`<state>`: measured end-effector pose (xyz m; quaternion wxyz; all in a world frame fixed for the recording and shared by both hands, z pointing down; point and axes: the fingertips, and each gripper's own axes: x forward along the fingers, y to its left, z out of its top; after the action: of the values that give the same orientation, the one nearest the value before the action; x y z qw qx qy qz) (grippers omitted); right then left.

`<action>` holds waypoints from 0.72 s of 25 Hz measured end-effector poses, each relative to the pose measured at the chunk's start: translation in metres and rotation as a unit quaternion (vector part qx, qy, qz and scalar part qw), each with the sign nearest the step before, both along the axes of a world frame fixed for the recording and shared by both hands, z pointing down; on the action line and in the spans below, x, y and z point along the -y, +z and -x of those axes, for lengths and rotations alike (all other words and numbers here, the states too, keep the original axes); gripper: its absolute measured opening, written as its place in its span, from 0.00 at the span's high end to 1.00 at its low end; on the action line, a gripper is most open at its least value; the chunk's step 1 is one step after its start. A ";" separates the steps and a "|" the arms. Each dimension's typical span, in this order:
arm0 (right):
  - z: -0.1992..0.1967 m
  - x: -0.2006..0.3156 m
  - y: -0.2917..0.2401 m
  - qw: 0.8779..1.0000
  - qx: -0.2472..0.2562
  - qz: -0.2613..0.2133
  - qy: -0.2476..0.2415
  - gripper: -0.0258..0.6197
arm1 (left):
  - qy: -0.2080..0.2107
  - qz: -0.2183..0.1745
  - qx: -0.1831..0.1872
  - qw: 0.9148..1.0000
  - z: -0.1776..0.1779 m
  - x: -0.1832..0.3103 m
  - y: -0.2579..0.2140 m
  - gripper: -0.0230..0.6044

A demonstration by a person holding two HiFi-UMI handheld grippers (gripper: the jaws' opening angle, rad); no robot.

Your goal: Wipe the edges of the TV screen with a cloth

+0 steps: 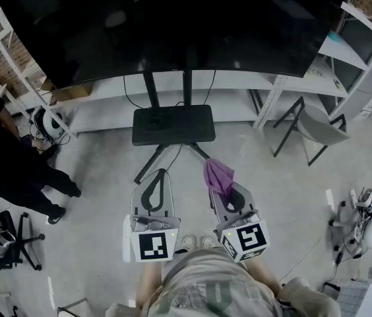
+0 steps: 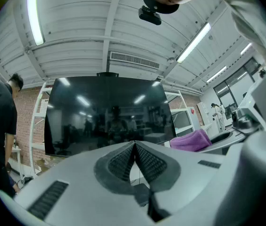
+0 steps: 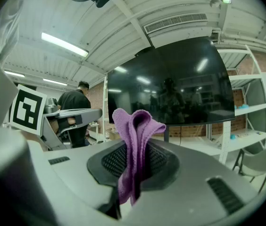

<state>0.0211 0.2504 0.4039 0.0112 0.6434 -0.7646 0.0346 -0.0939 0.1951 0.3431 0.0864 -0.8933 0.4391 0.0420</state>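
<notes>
Purple cloth (image 3: 134, 126) is clamped in the right gripper (image 1: 227, 190); left gripper (image 2: 134, 146) is pressed closed, empty; TV screen (image 1: 173, 25) is seen at twelve o'clock.

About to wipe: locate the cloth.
In the head view, the purple cloth is pinched in the right gripper, poking past its tips, below the TV screen, right of the shut left gripper.

In both my gripper views the light comes from long ceiling tubes (image 2: 33, 13), bright and even, and they show as small white glare streaks on the dark TV screen (image 2: 107, 114). These views bend strongly and go black at the round edges. My head view is dimmer, with only soft shadows on the floor (image 1: 93, 170).
</notes>
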 end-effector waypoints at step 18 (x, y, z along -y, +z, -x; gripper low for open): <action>0.014 -0.009 0.015 0.994 -0.041 0.015 0.095 0.88 | 0.056 0.049 0.028 0.997 0.009 0.053 0.072 0.94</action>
<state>0.0075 0.2590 0.4188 0.0491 0.7141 -0.6981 0.0205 -0.1031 0.1416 0.4146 0.0520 -0.9204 0.3874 0.0001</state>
